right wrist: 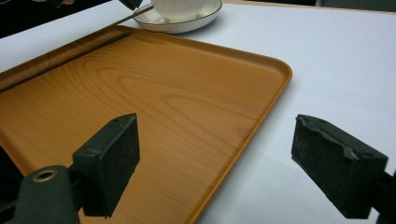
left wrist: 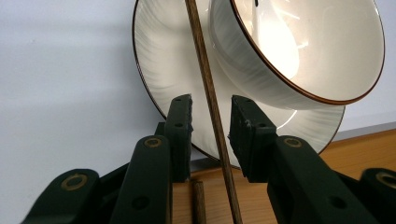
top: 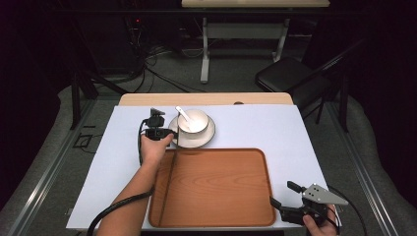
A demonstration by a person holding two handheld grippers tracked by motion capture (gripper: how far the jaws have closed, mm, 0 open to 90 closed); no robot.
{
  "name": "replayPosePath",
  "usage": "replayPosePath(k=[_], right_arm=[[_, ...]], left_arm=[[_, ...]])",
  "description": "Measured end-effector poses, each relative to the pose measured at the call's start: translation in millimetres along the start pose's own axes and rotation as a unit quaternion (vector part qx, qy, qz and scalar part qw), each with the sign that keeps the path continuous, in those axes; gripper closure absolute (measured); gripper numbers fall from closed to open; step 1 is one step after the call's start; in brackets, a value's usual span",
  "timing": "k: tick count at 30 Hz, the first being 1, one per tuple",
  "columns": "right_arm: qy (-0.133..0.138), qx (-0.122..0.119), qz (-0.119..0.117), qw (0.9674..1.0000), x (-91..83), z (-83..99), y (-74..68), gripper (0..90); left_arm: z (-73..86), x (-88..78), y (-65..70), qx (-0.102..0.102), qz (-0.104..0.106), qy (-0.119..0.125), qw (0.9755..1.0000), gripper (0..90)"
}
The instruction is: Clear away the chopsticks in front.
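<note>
Straddling one chopstick (left wrist: 211, 98) at the tray's (top: 216, 219) far left corner, left gripper (left wrist: 211, 125) jaws part-closed, not yet gripping; right gripper (right wrist: 231, 163) held wide, empty.

Between the black left gripper's (left wrist: 211, 125) jaws ran a dark brown chopstick (left wrist: 210, 100). Beyond them sat a white bowl (left wrist: 299, 51) and white plate (left wrist: 168, 70), both brown-rimmed. Below the black right gripper (right wrist: 224, 163) lay an orange wood-grain tray (right wrist: 154, 98) on a white sheet (right wrist: 336, 60).
</note>
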State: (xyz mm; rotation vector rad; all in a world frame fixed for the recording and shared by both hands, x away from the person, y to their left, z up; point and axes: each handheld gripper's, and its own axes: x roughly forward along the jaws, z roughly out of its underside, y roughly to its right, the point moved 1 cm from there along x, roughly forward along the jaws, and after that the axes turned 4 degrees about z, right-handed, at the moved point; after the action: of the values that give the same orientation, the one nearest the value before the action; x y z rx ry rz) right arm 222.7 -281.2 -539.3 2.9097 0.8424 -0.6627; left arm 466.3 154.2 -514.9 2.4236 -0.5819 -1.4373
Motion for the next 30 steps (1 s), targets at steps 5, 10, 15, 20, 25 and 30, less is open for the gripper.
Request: replayPosePath(k=[5, 10, 15, 20, 25, 30], right_arm=[[0.000, -0.001, -0.001, 1.0000, 0.0, 0.0, 0.0, 15.1], [0.001, -0.002, -0.001, 1.0000, -0.1, -0.1, -0.2, 15.1], [0.001, -0.001, -0.001, 1.0000, -0.1, 0.0, -0.3, 15.1], [0.001, -0.002, -0.001, 1.0000, -0.1, 0.0, -0.4, 15.0], [0.001, -0.002, -0.001, 1.0000, -0.1, -0.1, -0.3, 15.1], [0.001, -0.002, -0.001, 1.0000, -0.1, 0.0, -0.3, 15.1]], left_arm=[[1.4, 3.7, -1.3, -0.007, 0.006, 0.001, 1.0000, 69.9], [2.5, 7.0, -2.7, -0.013, 0.011, 0.002, 0.9999, 71.2], [2.1, 9.5, -4.2, -0.023, 0.021, 0.002, 0.9995, 71.7], [1.3, 11.9, -5.5, -0.038, 0.031, -0.002, 0.9988, 73.3], [0.6, 15.1, -7.1, -0.051, 0.032, -0.006, 0.9982, 75.4], [-0.5, 18.4, -9.3, -0.064, 0.039, -0.008, 0.9972, 77.8]])
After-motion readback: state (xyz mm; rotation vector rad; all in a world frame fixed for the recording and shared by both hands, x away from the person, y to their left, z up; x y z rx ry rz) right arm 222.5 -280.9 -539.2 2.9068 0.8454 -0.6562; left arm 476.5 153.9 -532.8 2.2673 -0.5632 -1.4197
